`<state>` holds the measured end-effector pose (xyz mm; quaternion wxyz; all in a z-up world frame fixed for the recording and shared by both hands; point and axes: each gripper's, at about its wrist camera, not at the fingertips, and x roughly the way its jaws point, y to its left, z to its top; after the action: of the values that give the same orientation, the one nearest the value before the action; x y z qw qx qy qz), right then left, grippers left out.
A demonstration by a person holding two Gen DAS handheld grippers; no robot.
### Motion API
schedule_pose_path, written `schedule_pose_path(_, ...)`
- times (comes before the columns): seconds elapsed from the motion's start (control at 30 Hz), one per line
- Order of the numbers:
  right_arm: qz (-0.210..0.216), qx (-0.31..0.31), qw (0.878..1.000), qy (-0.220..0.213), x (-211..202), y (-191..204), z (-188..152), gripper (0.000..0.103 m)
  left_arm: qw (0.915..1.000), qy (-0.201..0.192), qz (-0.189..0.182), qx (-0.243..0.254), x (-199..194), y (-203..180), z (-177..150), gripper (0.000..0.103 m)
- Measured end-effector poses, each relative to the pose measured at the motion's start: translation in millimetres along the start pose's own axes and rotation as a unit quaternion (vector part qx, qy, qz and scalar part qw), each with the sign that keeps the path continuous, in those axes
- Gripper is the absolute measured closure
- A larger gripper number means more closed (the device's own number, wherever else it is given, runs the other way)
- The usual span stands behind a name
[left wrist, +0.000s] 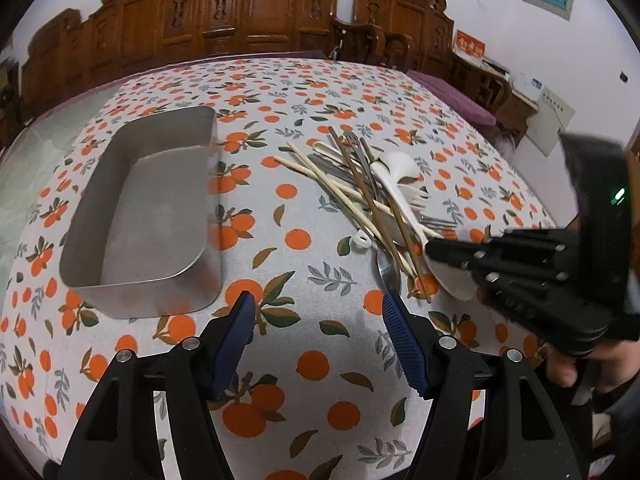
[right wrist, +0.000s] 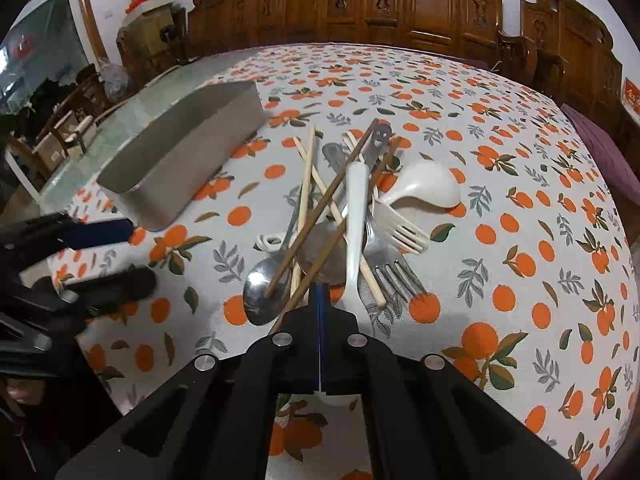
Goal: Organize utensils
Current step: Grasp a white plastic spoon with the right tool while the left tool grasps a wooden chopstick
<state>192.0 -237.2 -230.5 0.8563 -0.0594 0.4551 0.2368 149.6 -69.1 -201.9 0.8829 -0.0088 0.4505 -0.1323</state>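
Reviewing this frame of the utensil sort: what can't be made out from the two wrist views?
- Whether the shut right gripper pinches anything: right wrist view, its own body covers the white spoon's near end.
- The same contact in the left wrist view: gripper blurred, covering that end of the pile.
- Inside of the metal tray: right wrist view, near wall hides it.
- How many utensils are stacked: both views, they overlap.

Metal tray (left wrist: 140, 216) left on tablecloth (left wrist: 304, 100); utensil pile (left wrist: 372, 200) right, apart; carved chairs (left wrist: 256, 12) behind table.

Utensil pile (right wrist: 340, 216): chopsticks, metal spoons, forks, white plastic spoons, criss-crossed on tablecloth; metal tray (left wrist: 148, 216) beside, empty.
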Motion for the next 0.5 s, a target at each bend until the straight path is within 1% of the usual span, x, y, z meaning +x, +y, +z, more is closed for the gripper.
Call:
schedule_pose_path(0.2,0.001,0.015,1.000,-0.027,-24.0,-17.8,8.8,0.103,0.9999,0.006,-0.001,0.011,12.7,-8.4,6.0,0.040)
schedule_pose_path(0.3,0.000,0.026,0.999,-0.026,-28.3,-28.7,6.6,0.102,0.9998,0.008,-0.008,0.018,20.5,-14.7,11.4,0.040)
schedule_pose_path(0.37,-0.001,0.027,0.999,-0.017,-27.1,-32.5,2.7,0.102,0.9995,0.013,-0.022,0.016,27.2,-19.1,14.5,0.040)
schedule_pose_path(0.47,-0.001,0.033,0.999,-0.013,-25.6,-35.7,-1.6,0.101,0.9989,0.024,-0.037,0.014,38.5,-24.9,17.6,0.047)
schedule_pose_path(0.5,-0.002,0.037,0.999,-0.010,-24.6,-37.0,-2.4,0.100,0.9987,0.027,-0.041,0.011,41.3,-25.4,18.1,0.051)
